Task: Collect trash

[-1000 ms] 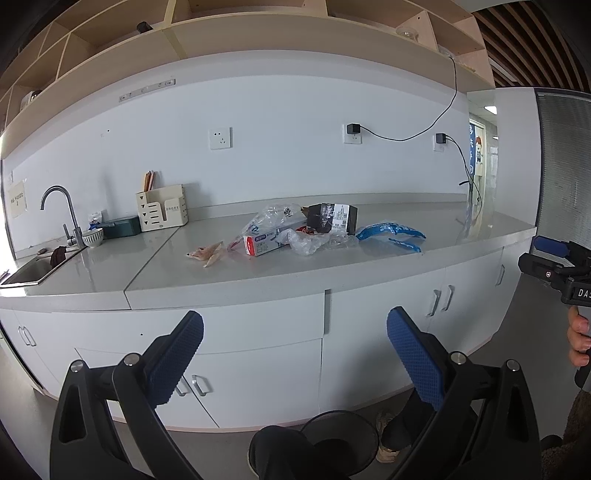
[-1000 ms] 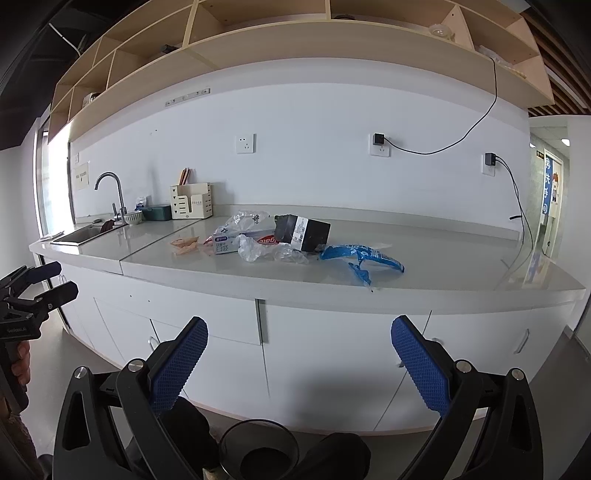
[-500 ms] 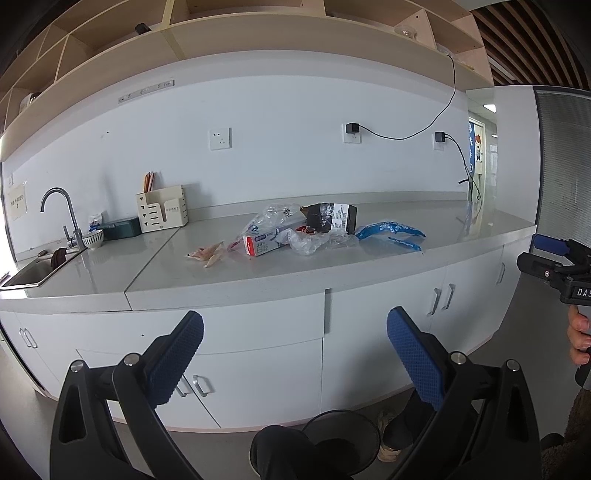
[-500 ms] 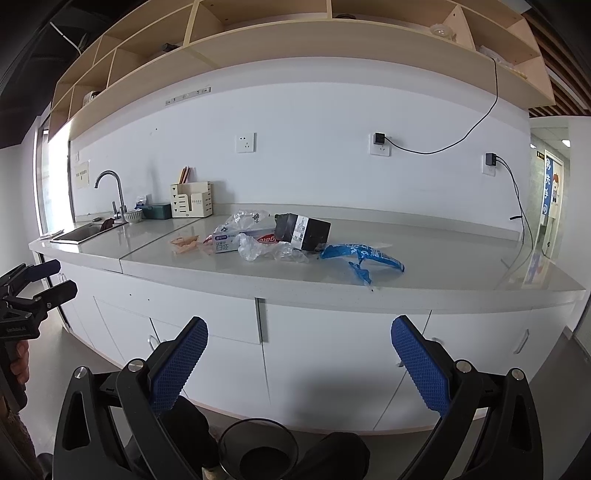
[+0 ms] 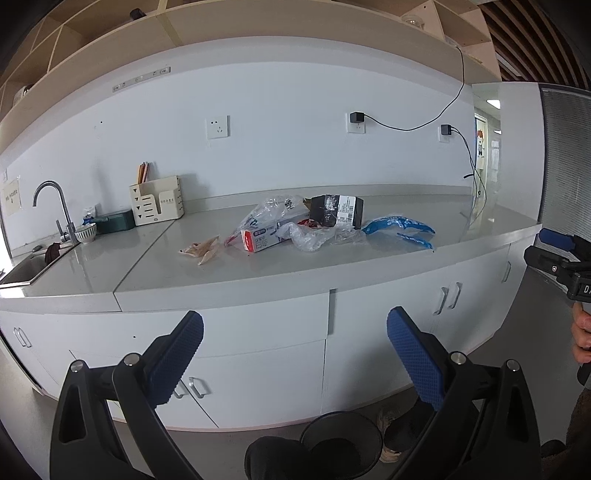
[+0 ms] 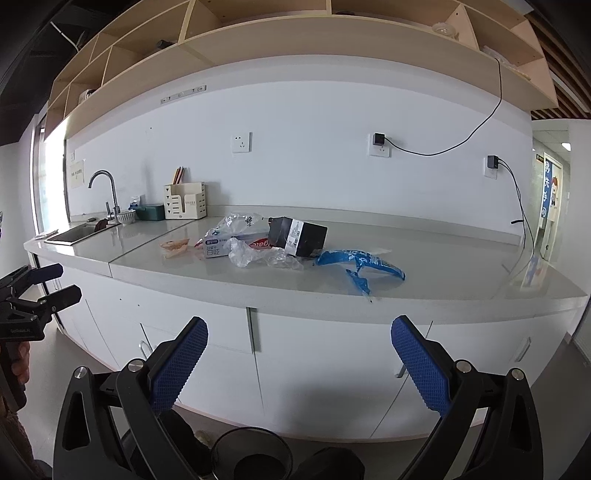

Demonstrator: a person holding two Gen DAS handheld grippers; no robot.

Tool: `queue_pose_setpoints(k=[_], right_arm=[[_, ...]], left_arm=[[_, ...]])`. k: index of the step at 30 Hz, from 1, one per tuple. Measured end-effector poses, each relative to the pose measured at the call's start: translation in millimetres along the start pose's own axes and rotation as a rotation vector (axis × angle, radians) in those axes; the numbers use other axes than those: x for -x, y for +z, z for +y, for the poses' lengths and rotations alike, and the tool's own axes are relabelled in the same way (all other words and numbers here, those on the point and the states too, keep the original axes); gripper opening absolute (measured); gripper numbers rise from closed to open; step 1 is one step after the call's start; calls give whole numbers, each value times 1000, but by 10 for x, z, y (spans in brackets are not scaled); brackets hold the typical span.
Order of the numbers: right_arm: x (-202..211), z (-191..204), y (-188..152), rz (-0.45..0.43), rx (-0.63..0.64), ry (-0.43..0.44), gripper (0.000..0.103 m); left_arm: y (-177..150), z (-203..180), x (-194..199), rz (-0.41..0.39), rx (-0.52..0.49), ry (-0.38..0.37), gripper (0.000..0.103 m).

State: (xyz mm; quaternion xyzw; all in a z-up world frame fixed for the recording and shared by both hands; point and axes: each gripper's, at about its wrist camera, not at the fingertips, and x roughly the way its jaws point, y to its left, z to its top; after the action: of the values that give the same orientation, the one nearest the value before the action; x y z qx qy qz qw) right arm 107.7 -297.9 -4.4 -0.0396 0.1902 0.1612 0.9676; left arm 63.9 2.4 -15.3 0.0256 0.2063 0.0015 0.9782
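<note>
The left gripper (image 5: pixel 294 343) hangs with its jaws spread wide and nothing between them, blue ridged pads (image 5: pixel 177 360) facing each other, level with the white cabinet doors (image 5: pixel 258 369) and well short of the worktop. The right gripper (image 6: pixel 299 349) is held the same way, wide apart and empty, pointing at the cabinet fronts below the counter edge. Each one also shows at the side of the other's view, with part of a hand (image 5: pixel 581 330) wrapped around its handle.

The trash lies in a loose cluster near the middle of the pale grey counter (image 5: pixel 166 269). A black box (image 5: pixel 336 210) with a white label sits at the back of the pile. In front of it a white carton (image 5: pixel 266 236) with blue print lies on its side, partly under a clear plastic bag (image 5: pixel 269 210). A crumpled clear wrapper (image 5: pixel 317 236) touches the carton's right end. Just right of the pile a blue plastic wrapper (image 5: pixel 400 227) lies flat, reaching toward the front edge. Left of the pile, apart from it, sits a small tan scrap of wrapper (image 5: pixel 201 249).

On the floor below the counter stands a round black mesh bin (image 5: pixel 341 441), close to the person's shoes.

Farther left along the worktop are a cream utensil holder (image 5: pixel 157 201) against the wall, a dark green box (image 5: pixel 114 221), a small bowl (image 5: pixel 85 232), and a steel tap (image 5: pixel 51 199) over a sink (image 5: pixel 22 269). Open wooden shelves (image 6: pixel 295 33) run above the white wall, where black chargers (image 6: pixel 378 139) trail their cables.
</note>
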Motion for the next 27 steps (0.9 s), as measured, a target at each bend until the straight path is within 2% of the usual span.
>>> queue_pose_setpoints(k=[12, 23, 27], right_arm=[[-688, -326, 341, 40, -49, -1, 100], [-1655, -562, 576, 107, -47, 13, 100], [-1997, -637, 599, 130, -57, 37, 100]], left_arm=[[351, 164, -810, 68, 48, -57, 99], [536, 279, -1773, 161, 108, -165, 99], [564, 259, -2135, 186, 101, -160, 99]])
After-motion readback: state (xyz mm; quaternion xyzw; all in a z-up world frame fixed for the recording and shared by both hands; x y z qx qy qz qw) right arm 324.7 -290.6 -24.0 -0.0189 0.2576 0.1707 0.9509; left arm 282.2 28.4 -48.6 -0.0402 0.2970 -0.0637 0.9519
